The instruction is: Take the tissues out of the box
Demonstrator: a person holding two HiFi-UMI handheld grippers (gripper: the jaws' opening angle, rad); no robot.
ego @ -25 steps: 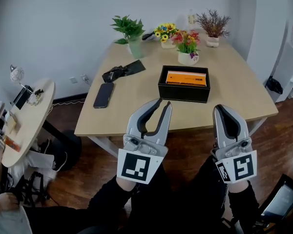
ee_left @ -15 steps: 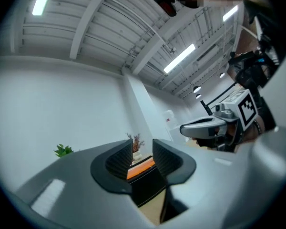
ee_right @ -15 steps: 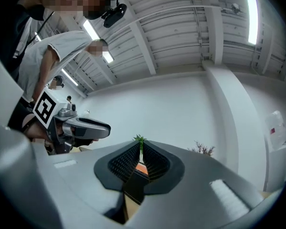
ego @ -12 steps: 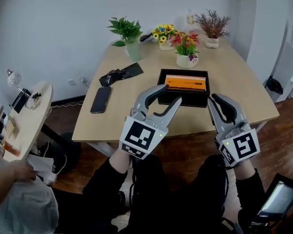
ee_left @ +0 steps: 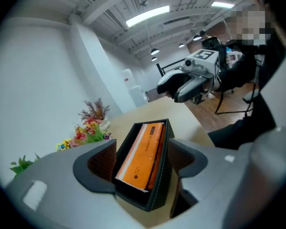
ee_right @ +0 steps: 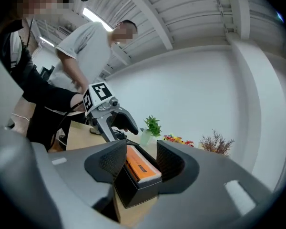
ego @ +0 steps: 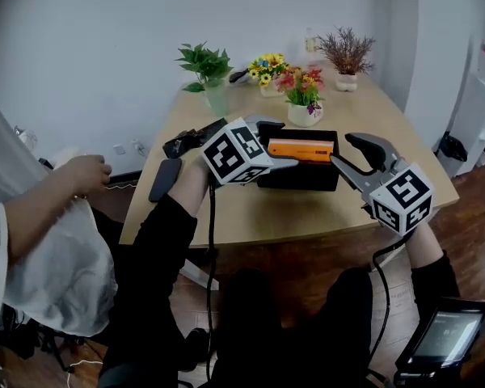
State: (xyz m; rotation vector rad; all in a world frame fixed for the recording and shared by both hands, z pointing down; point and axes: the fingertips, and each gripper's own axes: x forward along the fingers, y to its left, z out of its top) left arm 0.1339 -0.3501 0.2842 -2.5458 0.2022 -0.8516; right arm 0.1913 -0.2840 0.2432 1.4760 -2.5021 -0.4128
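A black open box [ego: 301, 175] stands on the wooden table [ego: 259, 208] with an orange tissue pack [ego: 301, 147] lying inside it. My left gripper [ego: 276, 145] hovers at the box's left end, jaws opening. In the left gripper view the box [ee_left: 155, 185] and pack [ee_left: 139, 152] show between the jaws of the gripper [ee_left: 140, 162], pads not pressing. My right gripper [ego: 349, 157] is at the box's right end, jaws also opening. In its view the gripper [ee_right: 139, 163] frames the box [ee_right: 133, 191] and pack [ee_right: 139, 166] without touching.
A dark phone [ego: 163, 179] and a black object [ego: 192, 141] lie left of the box. A green plant [ego: 206, 67], flower pots [ego: 303, 95] and a dried sprig [ego: 345, 53] line the far edge. A person in white [ego: 48, 241] stands at left. A screen [ego: 444, 339] lies on the floor.
Both grippers rose from in front of the table to the two ends of the box, and their jaws went from shut to open. A person moved in at the left.
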